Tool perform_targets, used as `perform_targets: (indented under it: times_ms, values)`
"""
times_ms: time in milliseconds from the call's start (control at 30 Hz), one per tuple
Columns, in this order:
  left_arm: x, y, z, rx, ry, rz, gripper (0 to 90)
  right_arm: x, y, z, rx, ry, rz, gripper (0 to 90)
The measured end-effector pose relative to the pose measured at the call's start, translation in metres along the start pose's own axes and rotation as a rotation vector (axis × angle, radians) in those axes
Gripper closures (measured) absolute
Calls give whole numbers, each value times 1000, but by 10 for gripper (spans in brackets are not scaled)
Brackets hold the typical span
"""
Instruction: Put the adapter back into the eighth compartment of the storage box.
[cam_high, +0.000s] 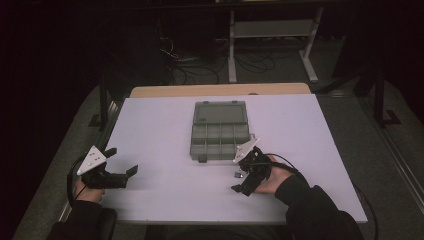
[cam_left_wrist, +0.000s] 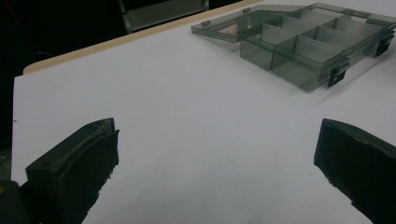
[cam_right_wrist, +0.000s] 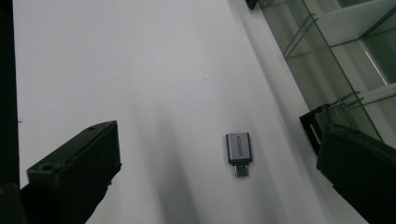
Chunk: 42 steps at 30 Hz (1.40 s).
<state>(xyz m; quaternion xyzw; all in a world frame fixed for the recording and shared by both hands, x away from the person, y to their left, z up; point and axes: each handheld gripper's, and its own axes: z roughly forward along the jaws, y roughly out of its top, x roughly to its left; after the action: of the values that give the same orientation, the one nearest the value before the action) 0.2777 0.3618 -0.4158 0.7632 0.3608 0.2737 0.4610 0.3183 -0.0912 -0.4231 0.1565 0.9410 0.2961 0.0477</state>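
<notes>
**A:** Status at that frame? Counts please.

**B:** Two grippers, one box, one adapter. My right gripper (cam_high: 241, 176) sat just off the near right corner of the organizer box (cam_high: 220, 130), jaws spread wide, nothing between them. The small grey USB adapter (cam_right_wrist: 239, 152) lay flat on the white table (cam_high: 160, 130) between those jaws, touching neither, plug end pointing toward me in the right gripper view.

**A:** And relative to the box?

**B:** Adapter was just beside the box's near edge, next to one black latch (cam_right_wrist: 314, 129). Not inside any compartment.

**A:** Left side?

**B:** My left gripper (cam_high: 123, 162) was well to the left of the box, near the table's front left edge. Jaws also wide, empty, only bare table between them.

**A:** Box state?

**B:** Lid (cam_left_wrist: 224, 25) was open, lying flat behind the tray. Tray was divided in two rows of compartments; I couldn't count them exactly. Those I could see into looked empty. Two black latches showed on its front edge in the left gripper view.
</notes>
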Motion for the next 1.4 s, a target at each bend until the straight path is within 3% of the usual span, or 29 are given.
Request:
perform_targets:
  times_ms: [633,800,933,1033,1067,1400]
  values:
    - [0,0,0,-1,-3,2,0,-7,-2,12,43,12,14,21]
    - [0,0,0,0,-2,-1,0,-9,-2,13,44,21,14,130]
    - [0,0,0,-1,-2,-1,0,-12,-2,14,52,30,13,157]
    - [0,0,0,-1,-2,-1,0,-14,-3,15,60,45,10,235]
    - [0,0,0,-1,-2,-1,0,-14,-3,14,57,52,6,313]
    - [0,0,0,-2,-3,-1,0,-15,-3,15,58,34,-7,518]
